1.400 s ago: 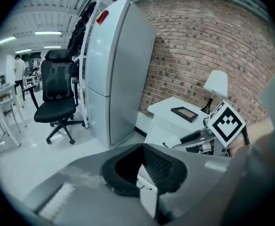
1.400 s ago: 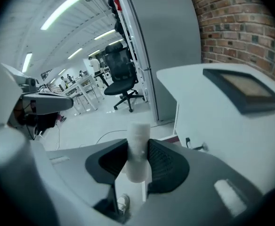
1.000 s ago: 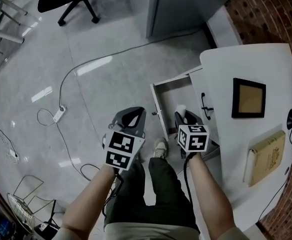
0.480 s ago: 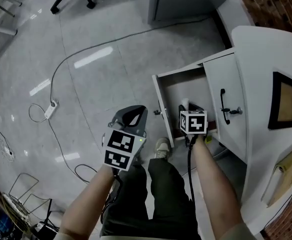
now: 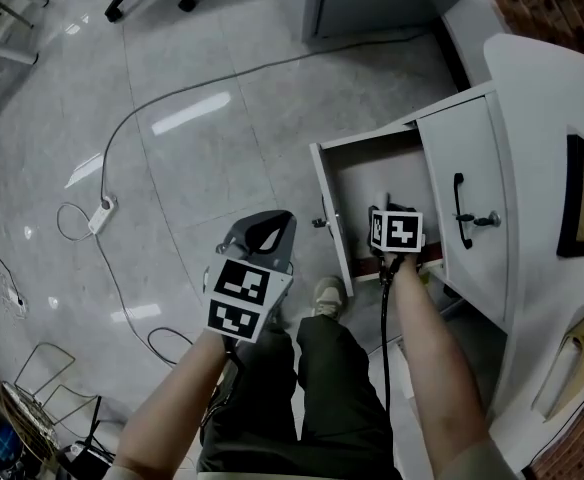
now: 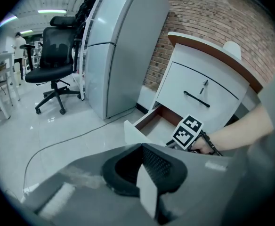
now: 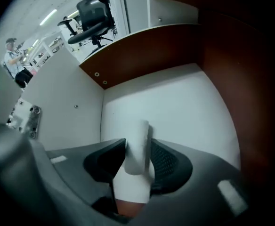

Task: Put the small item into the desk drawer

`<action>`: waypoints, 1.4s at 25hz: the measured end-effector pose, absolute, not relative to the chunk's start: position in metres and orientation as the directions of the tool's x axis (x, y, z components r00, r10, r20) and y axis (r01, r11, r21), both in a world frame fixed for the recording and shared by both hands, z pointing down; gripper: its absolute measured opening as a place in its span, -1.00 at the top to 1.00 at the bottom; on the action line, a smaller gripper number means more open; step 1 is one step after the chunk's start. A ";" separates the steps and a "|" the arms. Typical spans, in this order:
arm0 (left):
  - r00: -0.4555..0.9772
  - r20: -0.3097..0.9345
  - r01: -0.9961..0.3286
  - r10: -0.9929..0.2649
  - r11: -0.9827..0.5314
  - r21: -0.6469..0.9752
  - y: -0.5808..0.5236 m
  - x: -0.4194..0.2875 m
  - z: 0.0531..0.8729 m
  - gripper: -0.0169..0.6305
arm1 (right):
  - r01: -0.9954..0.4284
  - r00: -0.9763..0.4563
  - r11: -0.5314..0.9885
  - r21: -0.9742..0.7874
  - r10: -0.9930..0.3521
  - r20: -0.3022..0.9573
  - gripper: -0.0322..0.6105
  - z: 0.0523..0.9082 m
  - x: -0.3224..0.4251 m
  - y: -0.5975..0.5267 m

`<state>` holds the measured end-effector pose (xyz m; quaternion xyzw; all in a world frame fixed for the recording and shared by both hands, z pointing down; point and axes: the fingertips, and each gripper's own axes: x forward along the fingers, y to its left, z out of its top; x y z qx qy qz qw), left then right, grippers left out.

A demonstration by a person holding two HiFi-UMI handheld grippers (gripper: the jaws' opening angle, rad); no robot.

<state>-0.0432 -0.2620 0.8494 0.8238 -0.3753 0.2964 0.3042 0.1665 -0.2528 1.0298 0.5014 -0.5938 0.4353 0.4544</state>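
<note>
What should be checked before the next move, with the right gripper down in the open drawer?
1. The drawer is pulled open: ok.
2. The right gripper is inside the drawer: ok.
3. The white small item stands between its jaws, which have just been opening: ok.
4. The item is fully released and at rest in the drawer: cannot tell.
5. The left gripper is clear of the drawer: ok.
</note>
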 end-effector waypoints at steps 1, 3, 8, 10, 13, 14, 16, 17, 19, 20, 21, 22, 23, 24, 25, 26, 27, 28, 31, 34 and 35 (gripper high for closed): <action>0.541 0.717 -0.801 -0.440 -0.531 0.278 -0.262 -0.044 0.846 0.94 | -0.993 -0.082 0.103 -0.061 -0.209 0.974 0.40 1.025 0.167 -0.253; 0.538 0.719 -0.802 -0.441 -0.529 0.275 -0.260 -0.046 0.837 0.94 | -0.995 -0.082 0.077 -0.066 -0.235 0.968 0.44 1.011 0.167 -0.252; 0.530 0.721 -0.801 -0.447 -0.542 0.254 -0.255 -0.053 0.800 0.94 | -0.992 -0.124 0.053 -0.113 -0.303 0.945 0.60 0.956 0.153 -0.243; 0.527 0.718 -0.803 -0.454 -0.543 0.246 -0.253 -0.055 0.781 0.94 | -0.990 -0.141 0.067 -0.126 -0.327 0.935 0.66 0.929 0.146 -0.239; 0.523 0.712 -0.805 -0.468 -0.545 0.234 -0.250 -0.059 0.748 0.94 | -0.987 -0.161 0.071 -0.145 -0.380 0.911 0.71 0.883 0.137 -0.235; 0.523 0.709 -0.806 -0.472 -0.545 0.231 -0.248 -0.061 0.737 0.94 | -0.986 -0.164 0.064 -0.152 -0.407 0.899 0.77 0.867 0.135 -0.233; 0.523 0.704 -0.807 -0.479 -0.544 0.229 -0.243 -0.063 0.712 0.94 | -0.985 -0.169 0.058 -0.160 -0.444 0.880 0.86 0.835 0.131 -0.225; 0.524 0.702 -0.807 -0.482 -0.545 0.228 -0.240 -0.064 0.700 0.94 | -0.985 -0.174 0.066 -0.162 -0.452 0.875 0.86 0.820 0.128 -0.219; 0.528 0.697 -0.804 -0.486 -0.552 0.223 -0.232 -0.065 0.675 0.94 | -0.982 -0.190 0.087 -0.169 -0.468 0.863 0.86 0.786 0.122 -0.208; 0.529 0.693 -0.802 -0.490 -0.556 0.218 -0.230 -0.066 0.663 0.94 | -0.980 -0.200 0.094 -0.176 -0.479 0.855 0.86 0.769 0.120 -0.203; 0.528 0.689 -0.801 -0.497 -0.561 0.210 -0.229 -0.067 0.651 0.94 | -0.978 -0.208 0.100 -0.183 -0.491 0.846 0.86 0.752 0.117 -0.201; 0.527 0.684 -0.801 -0.504 -0.564 0.202 -0.229 -0.068 0.639 0.94 | -0.977 -0.215 0.107 -0.186 -0.505 0.836 0.86 0.736 0.115 -0.200; 0.527 0.679 -0.802 -0.512 -0.565 0.196 -0.228 -0.070 0.628 0.94 | -0.976 -0.218 0.120 -0.183 -0.520 0.826 0.86 0.719 0.113 -0.199; 0.527 0.673 -0.802 -0.519 -0.565 0.192 -0.228 -0.073 0.616 0.94 | -0.976 -0.218 0.138 -0.170 -0.536 0.816 0.86 0.702 0.111 -0.198; 0.527 0.668 -0.803 -0.525 -0.565 0.189 -0.226 -0.075 0.604 0.94 | -0.975 -0.217 0.161 -0.153 -0.552 0.805 0.88 0.684 0.109 -0.197; 0.527 0.663 -0.803 -0.531 -0.566 0.185 -0.225 -0.077 0.592 0.94 | -0.974 -0.218 0.182 -0.137 -0.569 0.793 0.88 0.666 0.106 -0.196; 0.527 0.657 -0.803 -0.538 -0.568 0.179 -0.224 -0.079 0.581 0.94 | -0.972 -0.222 0.200 -0.126 -0.587 0.779 0.88 0.648 0.103 -0.195; 0.526 0.653 -0.803 -0.545 -0.570 0.172 -0.222 -0.081 0.569 0.94 | -0.969 -0.229 0.214 -0.121 -0.604 0.764 0.88 0.629 0.099 -0.194; 0.526 0.643 -0.804 -0.557 -0.573 0.161 -0.215 -0.086 0.537 0.94 | -0.962 -0.264 0.233 -0.144 -0.645 0.717 0.89 0.577 0.089 -0.190; 0.535 0.622 -0.802 -0.572 -0.576 0.159 -0.208 -0.086 0.502 0.94 | -0.951 -0.309 0.239 -0.198 -0.676 0.669 0.89 0.527 0.083 -0.189; 0.538 0.612 -0.801 -0.579 -0.579 0.156 -0.206 -0.085 0.490 0.94 | -0.947 -0.319 0.244 -0.207 -0.688 0.652 0.89 0.511 0.083 -0.189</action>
